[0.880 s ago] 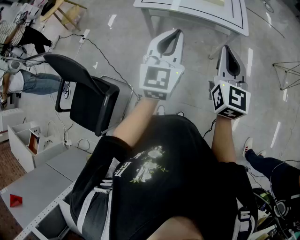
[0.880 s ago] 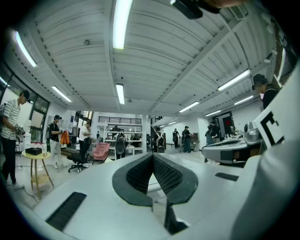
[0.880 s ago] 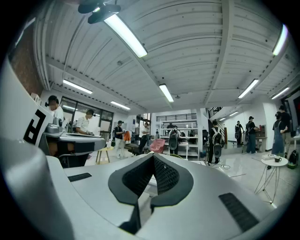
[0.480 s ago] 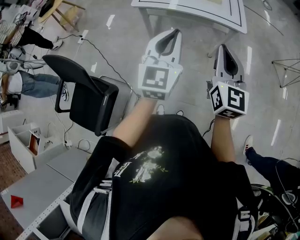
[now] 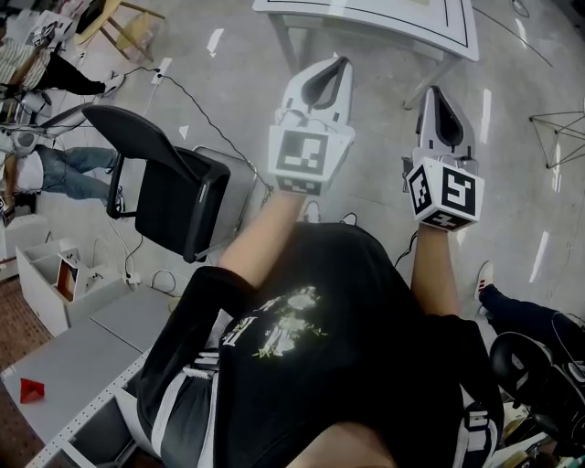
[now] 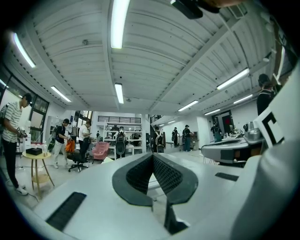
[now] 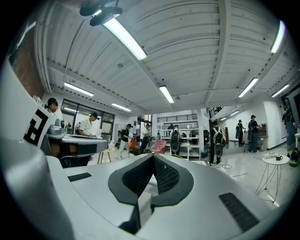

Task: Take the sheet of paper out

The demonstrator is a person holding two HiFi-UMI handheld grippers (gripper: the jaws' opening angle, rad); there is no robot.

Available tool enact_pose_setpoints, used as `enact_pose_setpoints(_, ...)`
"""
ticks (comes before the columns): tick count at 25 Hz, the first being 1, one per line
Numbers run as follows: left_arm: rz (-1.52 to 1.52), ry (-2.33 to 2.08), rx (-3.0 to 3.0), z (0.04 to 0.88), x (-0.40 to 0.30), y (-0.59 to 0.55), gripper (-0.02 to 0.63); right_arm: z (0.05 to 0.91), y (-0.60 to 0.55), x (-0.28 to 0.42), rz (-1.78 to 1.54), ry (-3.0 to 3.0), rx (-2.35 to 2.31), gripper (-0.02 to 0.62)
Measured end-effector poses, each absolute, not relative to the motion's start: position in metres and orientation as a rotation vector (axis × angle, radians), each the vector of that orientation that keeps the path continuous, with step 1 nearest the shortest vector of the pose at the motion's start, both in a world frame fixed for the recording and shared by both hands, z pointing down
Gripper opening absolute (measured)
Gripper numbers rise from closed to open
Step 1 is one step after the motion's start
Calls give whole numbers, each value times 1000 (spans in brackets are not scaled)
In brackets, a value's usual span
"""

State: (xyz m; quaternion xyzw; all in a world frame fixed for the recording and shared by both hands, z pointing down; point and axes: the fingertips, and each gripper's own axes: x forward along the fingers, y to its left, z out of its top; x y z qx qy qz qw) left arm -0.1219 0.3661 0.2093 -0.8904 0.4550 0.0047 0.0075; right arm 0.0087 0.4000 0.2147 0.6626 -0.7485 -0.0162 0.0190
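In the head view my left gripper [image 5: 340,64] and right gripper [image 5: 438,94] are held out level above the floor, side by side, short of a white table [image 5: 302,7] at the top edge. Each gripper is shut, the pads meeting at the tips with nothing between them. The left gripper view shows the closed left gripper [image 6: 152,155] pointing into a large room; the right gripper view shows the same for the right gripper [image 7: 153,155]. No sheet of paper shows in any view.
A black chair [image 5: 174,187] stands on the floor left of my arms. A grey shelf top [image 5: 82,361] with a small red thing [image 5: 30,391] lies at lower left. Cables [image 5: 196,101] run over the floor. Several people [image 6: 61,140] stand farther off.
Both grippers stay where they were, still shut. At lower right of the head view a person's leg has shifted and a black rounded thing has come into view.
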Motion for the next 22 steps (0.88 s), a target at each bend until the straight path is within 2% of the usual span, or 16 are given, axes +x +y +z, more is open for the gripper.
enact_pose_setpoints(22, -16, 1468, -2784, 230, -96, 394, -11, 233, 422, 29, -11, -2348, 2021, -2)
